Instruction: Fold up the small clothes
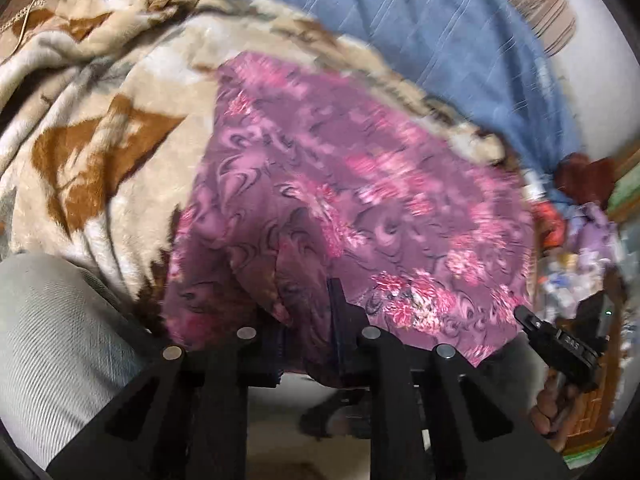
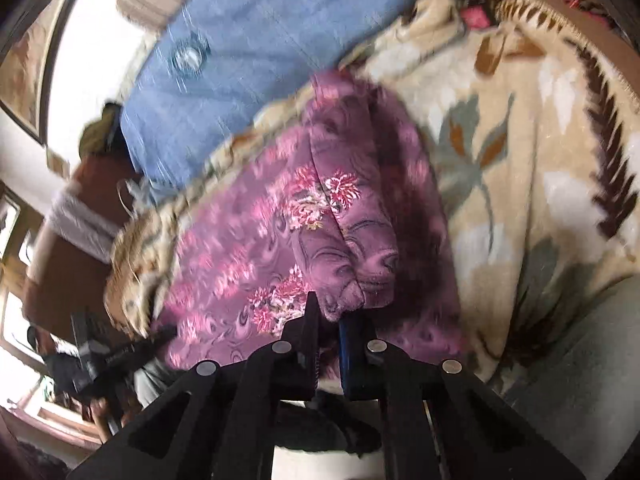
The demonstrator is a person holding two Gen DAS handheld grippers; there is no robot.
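The cream blanket (image 1: 100, 128) lies bare left of the purple garment (image 1: 320, 184); a blue cloth (image 1: 440, 32) blocks the far side.

Plush blanket (image 1: 100, 120), seemingly blue sheet (image 1: 440, 40)

No legible text; faint blurred marking on right tool (image 1: 570, 340) body, unreadable

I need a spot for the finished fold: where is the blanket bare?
Bare cream-and-brown blanket lies beside the purple floral garment, between it and the grey-trousered knee. The blue sheet beyond is also free. The cluttered pile on the garment's other side is crowded.
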